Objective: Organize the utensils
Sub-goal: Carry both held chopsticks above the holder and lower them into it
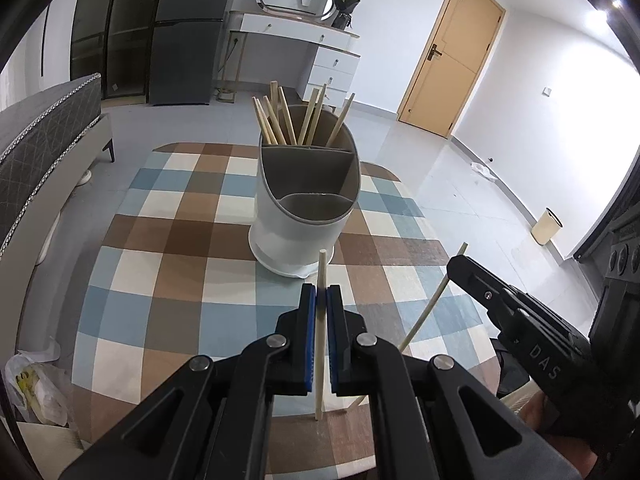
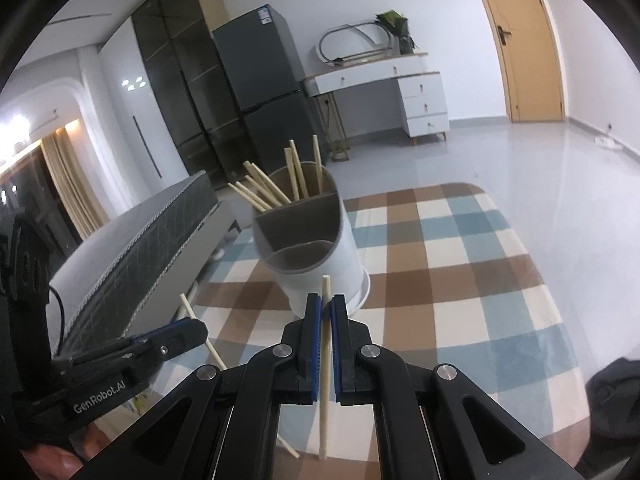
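Left gripper clamped on chopstick; stick runs upright between blue pads, tip just above fingertips. Right gripper clamped on second chopstick, same pose. Holder on checked cloth, just beyond both grippers; more chopsticks in far compartment, near two empty. Writing: "DAS" on right gripper, "GenRobot.AI" on left.

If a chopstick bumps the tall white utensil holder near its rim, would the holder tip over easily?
Possibly. The utensil holder stands tall on a narrow base, and its chopsticks all lean in the far compartment, so weight sits off-centre. It looks like light plastic, so it may slide on the checked tablecloth first.
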